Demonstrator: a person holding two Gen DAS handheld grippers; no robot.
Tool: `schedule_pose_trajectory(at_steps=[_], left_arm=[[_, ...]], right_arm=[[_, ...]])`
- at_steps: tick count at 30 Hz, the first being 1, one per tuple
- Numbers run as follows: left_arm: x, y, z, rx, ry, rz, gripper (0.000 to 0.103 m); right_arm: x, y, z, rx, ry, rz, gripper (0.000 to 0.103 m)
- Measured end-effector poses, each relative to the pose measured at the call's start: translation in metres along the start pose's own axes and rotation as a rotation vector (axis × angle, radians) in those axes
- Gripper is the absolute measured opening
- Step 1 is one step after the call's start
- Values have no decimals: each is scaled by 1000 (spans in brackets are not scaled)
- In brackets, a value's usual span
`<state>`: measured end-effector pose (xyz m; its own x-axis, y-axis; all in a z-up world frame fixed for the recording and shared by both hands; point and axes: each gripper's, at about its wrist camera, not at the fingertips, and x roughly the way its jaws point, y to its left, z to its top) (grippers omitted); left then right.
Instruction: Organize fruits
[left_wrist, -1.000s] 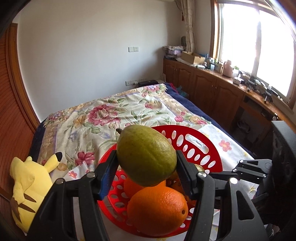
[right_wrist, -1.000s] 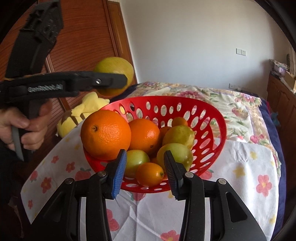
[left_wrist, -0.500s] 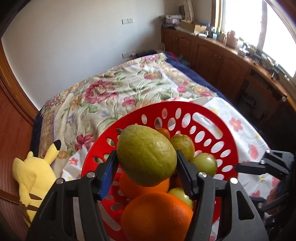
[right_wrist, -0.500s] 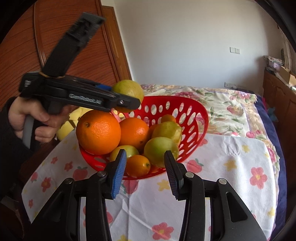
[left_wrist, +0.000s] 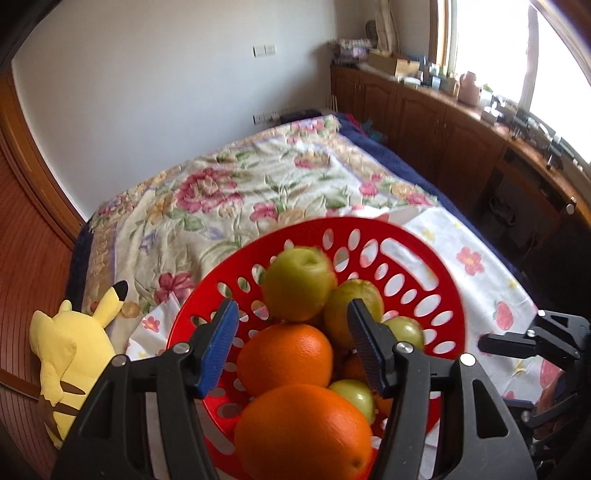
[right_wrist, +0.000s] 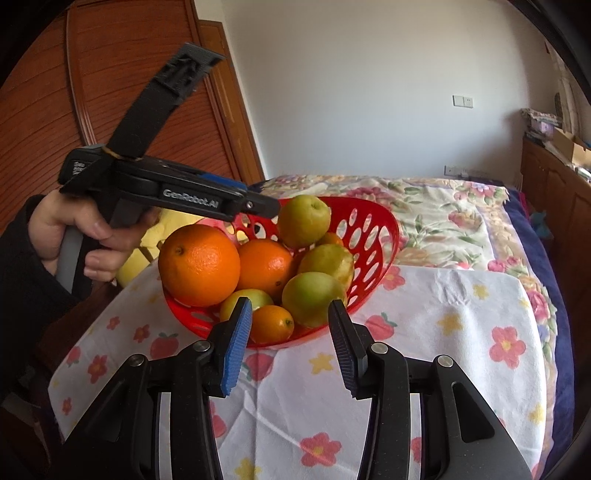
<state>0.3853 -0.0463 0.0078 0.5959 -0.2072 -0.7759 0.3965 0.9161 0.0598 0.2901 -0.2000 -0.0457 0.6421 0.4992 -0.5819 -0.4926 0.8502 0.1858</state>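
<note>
A bedroom: a floral bedspread with a flowered white cloth carrying a red basket. The green-yellow fruit sits atop the pile, just beyond the left hand-held gripper, whose jaws stand apart, released. Two large oranges, several greenish fruits. The right hand-held gripper is empty, jaws narrowly parted.
</note>
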Motion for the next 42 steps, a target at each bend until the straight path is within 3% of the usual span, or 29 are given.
schedule_pose_trajectory(at_steps=[7, 21, 27, 29, 32, 39, 42], left_arm=[[-49, -14, -28, -27, -135, 54, 61], [-134, -39, -100, -100, -272, 115, 64], [-160, -53, -129, -109, -331, 144, 70], [-169, -59, -139, -110, -356, 158, 71], [-181, -67, -151, -117, -386, 180, 82], [-208, -82, -181, -148, -462, 215, 84], [-219, -86, -192, -175, -488, 235, 94]], right_arm=[[-14, 2, -2, 2, -16, -17, 44], [-63, 23, -16, -5, -70, -86, 50], [-82, 32, -24, 5, -92, -117, 58], [-89, 38, -26, 0, -106, -124, 65], [-101, 47, -29, -8, -130, -143, 73], [-122, 66, -40, -15, -171, -164, 87], [-131, 72, -43, -19, -186, -171, 88]])
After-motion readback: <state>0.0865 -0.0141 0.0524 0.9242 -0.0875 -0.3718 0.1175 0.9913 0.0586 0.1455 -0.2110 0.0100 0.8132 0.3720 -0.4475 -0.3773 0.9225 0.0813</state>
